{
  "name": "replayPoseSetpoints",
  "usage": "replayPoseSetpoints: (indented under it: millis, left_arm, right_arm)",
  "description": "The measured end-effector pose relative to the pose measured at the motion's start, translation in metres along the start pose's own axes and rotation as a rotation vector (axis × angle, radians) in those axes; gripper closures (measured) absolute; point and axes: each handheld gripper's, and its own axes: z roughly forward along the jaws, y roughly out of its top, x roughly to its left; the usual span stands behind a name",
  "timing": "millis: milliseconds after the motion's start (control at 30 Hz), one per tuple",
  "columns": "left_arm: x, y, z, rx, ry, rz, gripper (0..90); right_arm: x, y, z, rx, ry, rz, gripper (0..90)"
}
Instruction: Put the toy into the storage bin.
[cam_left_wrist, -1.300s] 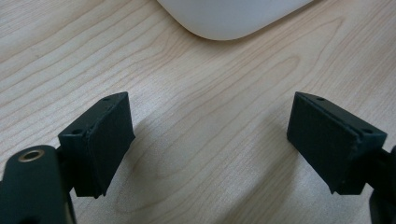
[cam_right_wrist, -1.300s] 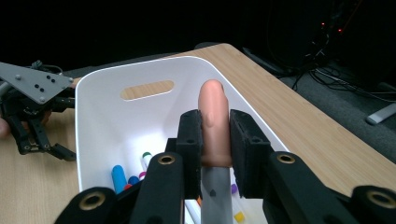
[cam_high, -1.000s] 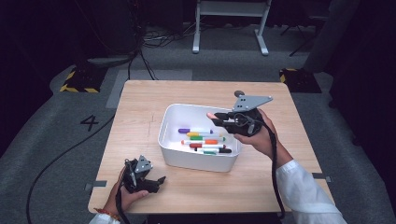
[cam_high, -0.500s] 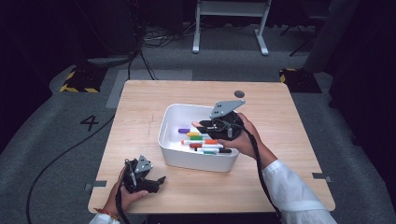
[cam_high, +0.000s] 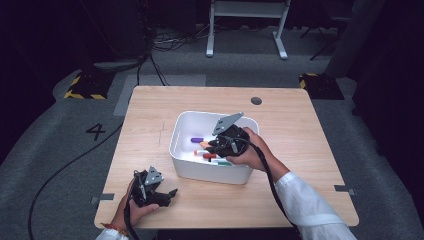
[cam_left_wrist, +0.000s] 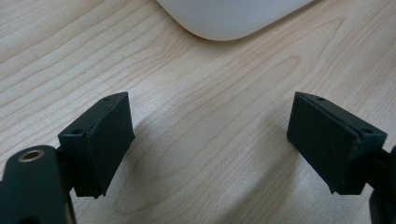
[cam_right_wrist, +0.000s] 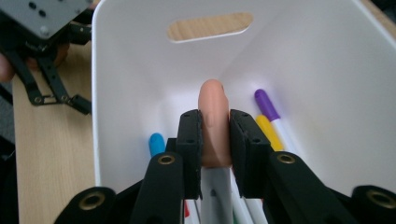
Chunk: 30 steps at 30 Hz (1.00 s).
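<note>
One marker (cam_right_wrist: 214, 122) with a peach cap is clamped between the jaws of the right gripper (cam_right_wrist: 215, 140), cap pointing ahead of the pads and its white barrel running back between them. It hangs inside the white bin (cam_high: 182, 131), over the other markers lying on the bin's floor: in the right gripper view a purple-capped one (cam_right_wrist: 266, 104) and a yellow-capped one (cam_right_wrist: 268, 129) lie side by side to the right of the jaws, and a blue cap (cam_right_wrist: 156, 143) shows to the left near the wall. The bin's far wall has an oval handle slot (cam_right_wrist: 210, 26). No writing can be read on the markers or the bin.

From the high view the right gripper (cam_high: 216, 146) reaches into the bin from its right side. The bin stands near the middle of the surface (cam_high: 300, 130).

At the front left corner of the surface the left gripper (cam_high: 170, 195) rests low, its jaws spread wide with nothing between them; its own view shows bare wood grain and the bin's rounded corner (cam_left_wrist: 229, 21) just ahead. A "4" (cam_high: 95, 131) is marked on the floor to the left of the surface.
</note>
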Motion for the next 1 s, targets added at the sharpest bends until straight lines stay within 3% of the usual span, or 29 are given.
replayPoseSetpoints:
  millis: [133, 233, 433, 767, 1000]
  left_arm:
    - [0.0, 0.0, 0.0, -0.001, 0.002, -0.003, 14.6]
    - [0.0, 0.0, 0.0, -0.001, 0.002, 0.0, 14.6]
    - [0.0, 0.0, 0.0, 0.0, 0.0, -0.003, 14.6]
    - [0.0, 0.0, 0.0, -0.002, 0.002, -0.002, 14.6]
    - [0.0, 0.0, 0.0, 0.0, 0.001, -0.002, 14.6]
  right_arm:
    - [0.006, 0.0, 0.003, 0.045, 0.048, -0.028, 74.9]
    - [0.012, 0.001, 0.006, 0.096, 0.056, -0.053, 74.9]
    - [0.016, 0.003, 0.008, 0.134, 0.095, -0.087, 74.7]
    - [0.017, 0.003, 0.008, 0.145, 0.108, -0.088, 73.8]
    - [0.015, 0.002, 0.007, 0.139, 0.085, -0.084, 67.7]
